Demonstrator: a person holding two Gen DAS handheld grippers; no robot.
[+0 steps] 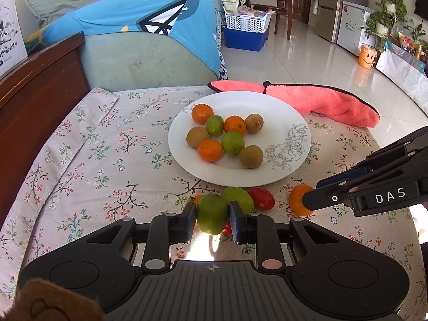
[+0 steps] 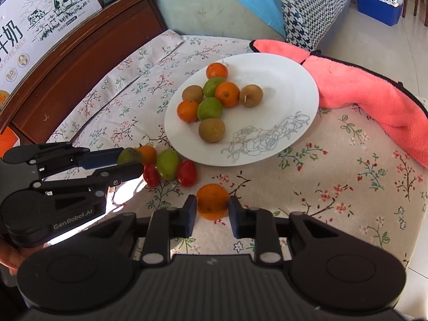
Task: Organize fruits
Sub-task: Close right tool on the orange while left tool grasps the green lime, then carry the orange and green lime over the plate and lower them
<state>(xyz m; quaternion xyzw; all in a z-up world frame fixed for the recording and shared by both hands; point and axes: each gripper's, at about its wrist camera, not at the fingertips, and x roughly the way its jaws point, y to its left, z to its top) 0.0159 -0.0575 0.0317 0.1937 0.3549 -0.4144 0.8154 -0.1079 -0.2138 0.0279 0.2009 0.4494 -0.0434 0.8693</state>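
Your left tool (image 1: 212, 220) is clamped on a green fruit (image 1: 212, 214), both pads pressing its sides. Your right tool (image 2: 212, 208) sits narrow around an orange (image 2: 212, 200); the pads look to be at its flanks, but you cannot tell from either view whether they bear on it or whether it rests on the cloth.

Risks. The green fruit is round and smooth-skinned, held by two flat pads near its widest part; in my judgement a quick swing or a slackened squeeze would let it roll out. Directly ahead of your left tool, crowded together, lie a second green fruit (image 1: 239, 199), a red tomato (image 1: 262, 198) and a small orange (image 2: 148, 154); a low lift could knock them off the edge. If the right pads are only lightly set, the orange may slip forward on closing.

Farther ahead, the white plate (image 1: 283, 144) carries eight fruits bunched on its left half; a drop onto that cluster could scatter them.

Surface: the bench wears a floral cloth (image 1: 80, 144), wrinkled at the far left. Beyond the plate lies a pink towel (image 1: 334, 104). Farther still: a cushioned seat with blue fabric (image 1: 128, 18), a tiled floor, a white basket (image 1: 246, 21) and a refrigerator (image 1: 330, 2).
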